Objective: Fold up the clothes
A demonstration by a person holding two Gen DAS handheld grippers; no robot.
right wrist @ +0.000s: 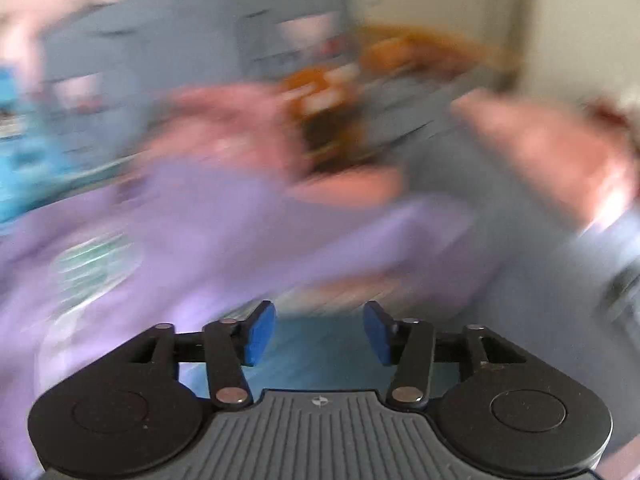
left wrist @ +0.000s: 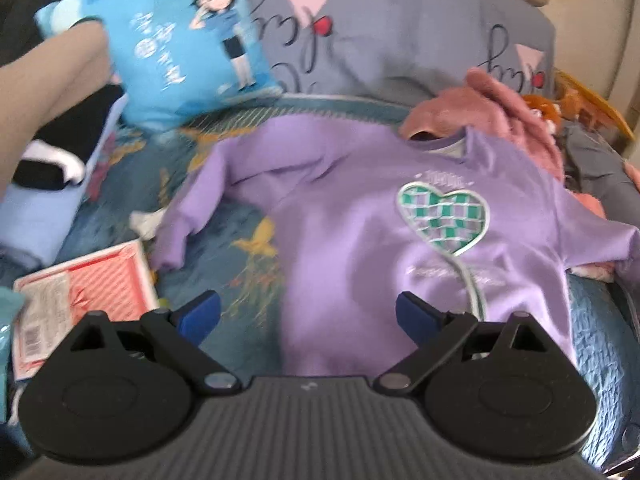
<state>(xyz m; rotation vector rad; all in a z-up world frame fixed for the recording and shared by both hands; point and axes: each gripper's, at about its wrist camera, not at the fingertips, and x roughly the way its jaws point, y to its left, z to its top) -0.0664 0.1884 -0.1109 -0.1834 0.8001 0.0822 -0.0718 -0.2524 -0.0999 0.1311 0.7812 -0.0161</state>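
Note:
A purple sweatshirt (left wrist: 360, 216) with a green checked heart lies face up and spread on the blue bedspread (left wrist: 240, 280). Its left sleeve (left wrist: 192, 208) is bent down. My left gripper (left wrist: 308, 316) is open and empty, just above the sweatshirt's bottom hem. The right wrist view is heavily motion-blurred. There the sweatshirt (right wrist: 180, 232) shows at left and its right sleeve runs across the middle. My right gripper (right wrist: 320, 332) is open and empty, near the bedspread below that sleeve.
A pile of pink clothes (left wrist: 500, 116) and a grey garment (left wrist: 596, 172) lie at the right. A blue cartoon pillow (left wrist: 180, 40) and a grey patterned pillow (left wrist: 400, 32) stand behind. A red and white packet (left wrist: 80, 300) lies front left. A person's leg (left wrist: 52, 80) is at far left.

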